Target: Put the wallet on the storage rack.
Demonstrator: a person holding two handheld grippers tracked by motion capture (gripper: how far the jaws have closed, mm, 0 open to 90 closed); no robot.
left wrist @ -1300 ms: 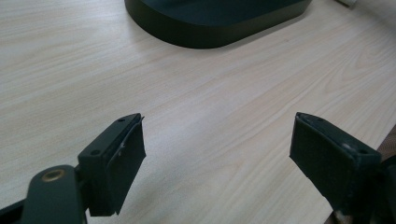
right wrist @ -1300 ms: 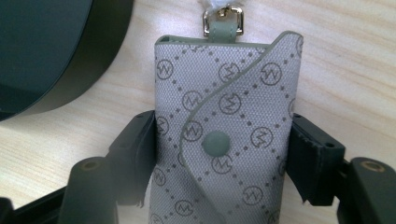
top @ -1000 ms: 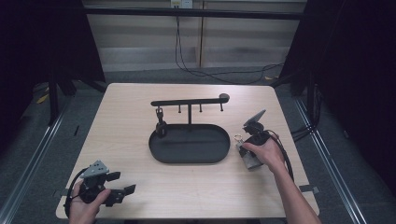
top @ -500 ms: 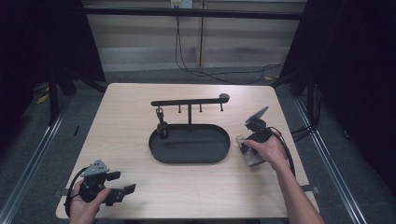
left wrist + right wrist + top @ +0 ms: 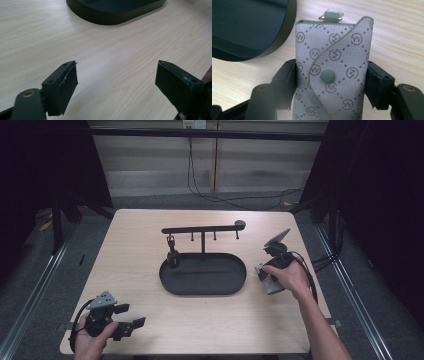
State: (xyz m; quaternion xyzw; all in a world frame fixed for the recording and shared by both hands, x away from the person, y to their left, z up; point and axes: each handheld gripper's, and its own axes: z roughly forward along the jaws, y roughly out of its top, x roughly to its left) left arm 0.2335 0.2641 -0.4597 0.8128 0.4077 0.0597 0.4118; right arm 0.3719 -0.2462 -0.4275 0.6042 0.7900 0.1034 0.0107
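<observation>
The key pouch [image 5: 332,75], grey fabric with a monogram print and a green snap, lies on the counter [image 5: 130,250] at about three o'clock from the oval black tray [image 5: 170,282], just beside its rim. The right hand-held gripper [image 5: 329,82] has its jaws closed on the pouch's two long sides. It looks light and soft, likely to sag, so a hold across the middle near the snap seems soundest. The left hand-held gripper [image 5: 131,326] sits at seven o'clock, jaws spread wide, holding nothing. A hook stand [image 5: 202,231] rises from the tray.
</observation>
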